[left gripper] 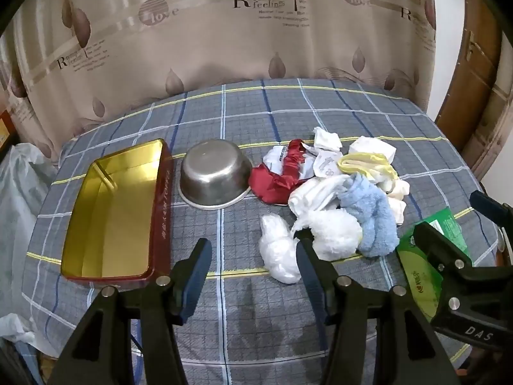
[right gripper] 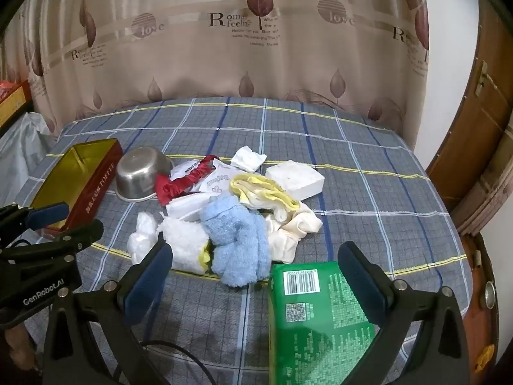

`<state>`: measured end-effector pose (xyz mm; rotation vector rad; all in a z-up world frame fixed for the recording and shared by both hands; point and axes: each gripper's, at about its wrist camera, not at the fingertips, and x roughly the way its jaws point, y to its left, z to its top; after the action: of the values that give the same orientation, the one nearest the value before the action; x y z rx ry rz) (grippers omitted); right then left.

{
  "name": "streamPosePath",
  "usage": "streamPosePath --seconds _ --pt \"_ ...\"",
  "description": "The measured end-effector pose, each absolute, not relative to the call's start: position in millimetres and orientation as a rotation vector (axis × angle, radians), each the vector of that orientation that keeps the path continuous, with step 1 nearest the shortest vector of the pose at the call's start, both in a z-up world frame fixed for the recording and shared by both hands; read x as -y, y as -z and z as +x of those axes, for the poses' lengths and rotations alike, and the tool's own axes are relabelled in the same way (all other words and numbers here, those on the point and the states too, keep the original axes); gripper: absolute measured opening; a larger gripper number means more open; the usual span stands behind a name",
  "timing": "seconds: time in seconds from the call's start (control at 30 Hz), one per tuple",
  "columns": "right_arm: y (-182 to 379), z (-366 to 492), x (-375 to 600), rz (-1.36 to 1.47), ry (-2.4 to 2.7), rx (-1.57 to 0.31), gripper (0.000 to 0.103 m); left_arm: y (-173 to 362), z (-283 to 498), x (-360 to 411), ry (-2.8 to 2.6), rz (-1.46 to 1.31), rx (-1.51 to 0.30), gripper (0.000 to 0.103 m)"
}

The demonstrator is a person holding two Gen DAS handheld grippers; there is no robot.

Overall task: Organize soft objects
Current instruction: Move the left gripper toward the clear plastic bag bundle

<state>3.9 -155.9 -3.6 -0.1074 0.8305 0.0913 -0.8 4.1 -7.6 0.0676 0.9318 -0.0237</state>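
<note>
A heap of soft things lies mid-cloth: a blue fluffy sock (left gripper: pixel 368 218) (right gripper: pixel 237 240), a white fluffy piece (left gripper: pixel 333 234), red satin cloth (left gripper: pixel 275 176), yellow-edged cloth (right gripper: pixel 263 192) and cream socks (right gripper: pixel 295 231). A crumpled white plastic bag (left gripper: pixel 279 253) rests just beyond my left gripper (left gripper: pixel 251 247) (right gripper: pixel 80 216), which is open and holds nothing. My right gripper (right gripper: pixel 256 250) (left gripper: pixel 449 211) stands wide open over a green tissue pack (right gripper: pixel 317 314) (left gripper: pixel 413 272); its pads are not pressing on the pack.
A red tin with a gold inside (left gripper: pixel 109 211) (right gripper: pixel 77 176) and a steel bowl (left gripper: pixel 214 173) (right gripper: pixel 141 173) sit left of the heap on the plaid cloth (left gripper: pixel 243 112). A white foam block (right gripper: pixel 295 176) lies behind. A curtain hangs at the back, a wooden door (right gripper: pixel 481 128) stands right.
</note>
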Motion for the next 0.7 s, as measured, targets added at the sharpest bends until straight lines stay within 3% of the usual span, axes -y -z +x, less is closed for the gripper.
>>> streamPosePath --seconds 0.7 --pt "7 1 151 -0.105 -0.1 -0.843 0.102 7 -1 -14 0.017 0.059 -0.947 0.056"
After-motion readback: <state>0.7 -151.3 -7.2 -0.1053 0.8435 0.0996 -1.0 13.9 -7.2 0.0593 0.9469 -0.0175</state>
